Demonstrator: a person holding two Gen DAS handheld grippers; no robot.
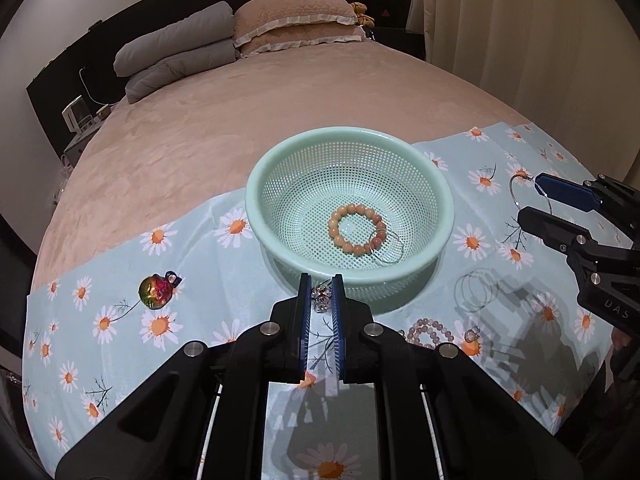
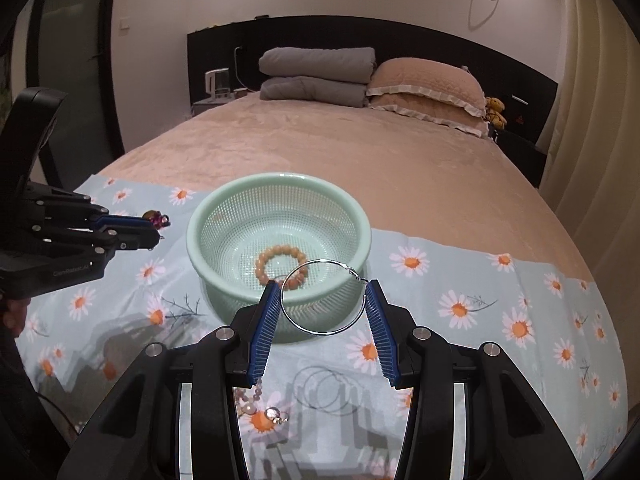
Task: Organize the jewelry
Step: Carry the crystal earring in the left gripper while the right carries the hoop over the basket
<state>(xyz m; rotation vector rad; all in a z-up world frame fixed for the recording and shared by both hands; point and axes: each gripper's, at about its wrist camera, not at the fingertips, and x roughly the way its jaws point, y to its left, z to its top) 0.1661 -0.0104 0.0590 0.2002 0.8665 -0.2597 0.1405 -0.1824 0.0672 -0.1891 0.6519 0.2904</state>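
A mint green mesh basket [image 1: 256,184] [image 2: 200,216] stands on a daisy-print cloth [image 1: 120,320] on the bed. It holds an orange bead bracelet [image 1: 356,230] [image 2: 280,266] and a thin silver hoop [image 1: 390,248]. My left gripper [image 1: 322,290] is shut on a small sparkly silver piece [image 1: 320,300], just in front of the basket. My right gripper [image 2: 322,292] holds a large silver hoop earring [image 2: 320,298] between its pads [image 2: 264,332], above the basket's near rim; it also shows in the left wrist view [image 1: 532,204].
On the cloth lie an iridescent round charm [image 1: 154,291] [image 2: 156,218], silver hoops [image 1: 478,290] [image 2: 326,394], a pink bead bracelet [image 1: 430,330] [image 2: 250,398] and a small crystal piece [image 2: 276,414]. Pillows [image 2: 428,88] and folded grey blankets [image 2: 316,76] lie at the headboard.
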